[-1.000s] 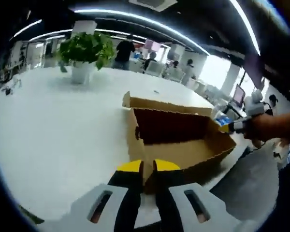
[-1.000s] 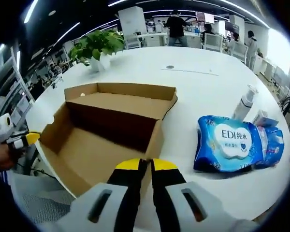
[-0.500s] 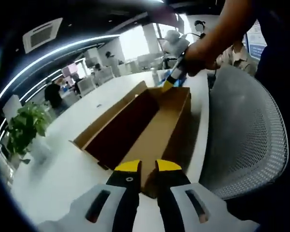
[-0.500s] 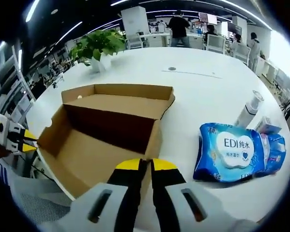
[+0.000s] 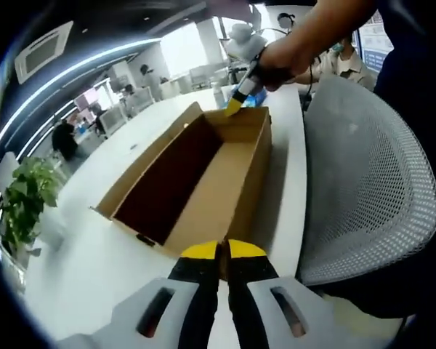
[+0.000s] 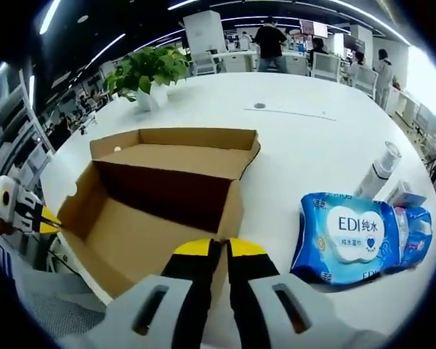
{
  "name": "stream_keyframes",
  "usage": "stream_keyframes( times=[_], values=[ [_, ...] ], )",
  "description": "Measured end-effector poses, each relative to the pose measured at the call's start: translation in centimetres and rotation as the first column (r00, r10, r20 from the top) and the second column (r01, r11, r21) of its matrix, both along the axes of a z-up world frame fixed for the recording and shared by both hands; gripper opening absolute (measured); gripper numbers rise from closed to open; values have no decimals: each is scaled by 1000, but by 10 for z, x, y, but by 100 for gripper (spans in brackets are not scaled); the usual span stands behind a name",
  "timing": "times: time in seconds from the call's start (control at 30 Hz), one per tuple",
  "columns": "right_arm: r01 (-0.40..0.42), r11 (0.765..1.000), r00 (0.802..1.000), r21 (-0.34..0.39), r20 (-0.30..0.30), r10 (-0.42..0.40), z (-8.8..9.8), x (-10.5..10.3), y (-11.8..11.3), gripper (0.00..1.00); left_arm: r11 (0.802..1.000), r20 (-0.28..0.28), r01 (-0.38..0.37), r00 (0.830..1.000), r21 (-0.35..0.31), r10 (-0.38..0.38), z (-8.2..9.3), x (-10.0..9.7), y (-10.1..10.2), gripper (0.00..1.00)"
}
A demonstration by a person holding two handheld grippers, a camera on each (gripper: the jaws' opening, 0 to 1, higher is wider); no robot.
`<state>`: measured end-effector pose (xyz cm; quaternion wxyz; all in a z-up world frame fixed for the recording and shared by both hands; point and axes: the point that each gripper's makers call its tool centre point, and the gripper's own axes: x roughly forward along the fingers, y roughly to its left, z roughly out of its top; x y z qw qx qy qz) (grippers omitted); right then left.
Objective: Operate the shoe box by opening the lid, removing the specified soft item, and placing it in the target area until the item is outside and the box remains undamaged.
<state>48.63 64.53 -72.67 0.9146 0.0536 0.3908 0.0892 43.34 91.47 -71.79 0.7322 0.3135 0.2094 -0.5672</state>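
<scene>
The open cardboard shoe box lies on the white table, its lid folded back flat. Its inside shows bare cardboard. My left gripper is shut on the box's near end wall. At the far end, my right gripper, held in a hand, touches the rim with its yellow tip. In the right gripper view my right gripper is shut on the end wall, and my left gripper meets the opposite end. A blue pack of wet wipes lies on the table right of the box.
A second blue pack and a white bottle sit beside the wipes. A potted plant stands far back on the table. A grey mesh chair is close against the table edge. People sit at desks behind.
The left gripper view has swung to look along the box. My left jaws have narrowed onto the end wall. The right gripper view has barely shifted.
</scene>
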Motion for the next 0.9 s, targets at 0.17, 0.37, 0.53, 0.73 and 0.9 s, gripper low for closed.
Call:
stream_keyframes(
  times=[0.17,0.37,0.53,0.73,0.9],
  values=[
    [-13,1000,1000,22,-8,13,-1,4,-2,6,997,-59,78,995,-11,-79,0,-5,-2,0],
    [-32,999,999,31,-26,33,-2,6,-1,7,992,-109,125,986,-11,-125,1,-2,-5,0],
    [-36,999,999,38,-37,37,-3,8,-1,8,989,-156,149,976,-26,-151,1,-2,-4,0],
    [-47,997,998,62,-48,50,-1,7,-1,9,985,-174,173,969,-22,-174,-1,-3,-5,0],
    [-51,995,998,85,31,48,28,21,-5,13,986,-174,166,970,-23,-167,-1,-3,-5,0]
  ],
)
